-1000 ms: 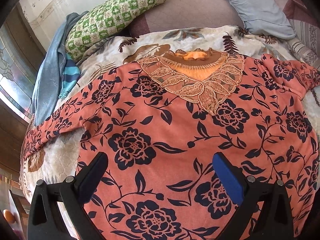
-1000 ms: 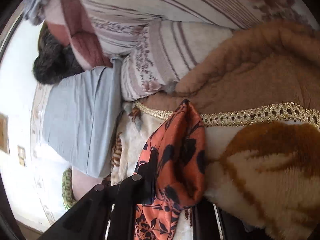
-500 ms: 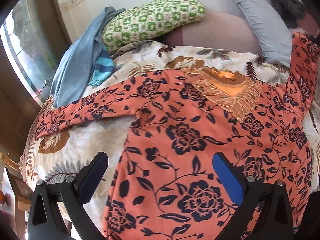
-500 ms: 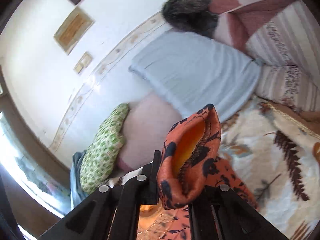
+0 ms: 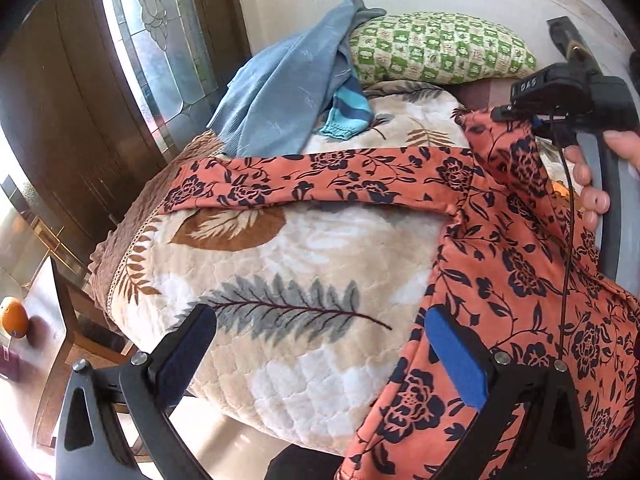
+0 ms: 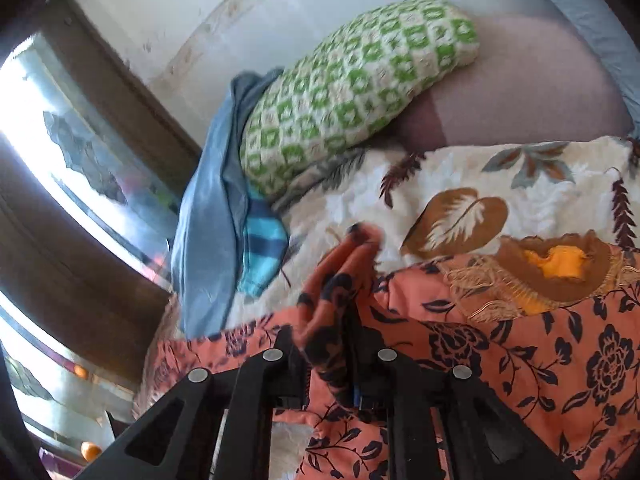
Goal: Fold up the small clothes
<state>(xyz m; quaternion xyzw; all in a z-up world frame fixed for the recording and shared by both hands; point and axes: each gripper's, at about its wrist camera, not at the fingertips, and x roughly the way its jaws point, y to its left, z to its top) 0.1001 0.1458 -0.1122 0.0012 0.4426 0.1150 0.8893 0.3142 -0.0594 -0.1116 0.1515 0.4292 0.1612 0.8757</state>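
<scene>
An orange blouse with dark flowers (image 5: 516,264) lies on the leaf-print blanket (image 5: 304,272). Its left sleeve (image 5: 304,186) stretches flat toward the bed's left edge. My left gripper (image 5: 320,356) is open and empty, over the blanket beside the blouse's side seam. My right gripper (image 6: 326,344) is shut on the right sleeve's cuff (image 6: 340,276) and holds it above the blouse body near the lace neckline (image 6: 552,272). The right gripper also shows in the left wrist view (image 5: 536,116), over the blouse's left shoulder with the sleeve hanging from it.
A green checked pillow (image 5: 436,50) and a blue garment (image 5: 280,92) lie at the head of the bed. A wooden door with a glass pane (image 5: 160,60) stands left. A wooden chair (image 5: 68,312) stands by the bed's left edge.
My right gripper has carried the right sleeve cuff up and across over the blouse toward the left shoulder. My left gripper has swung left, off the blouse's front toward its left edge.
</scene>
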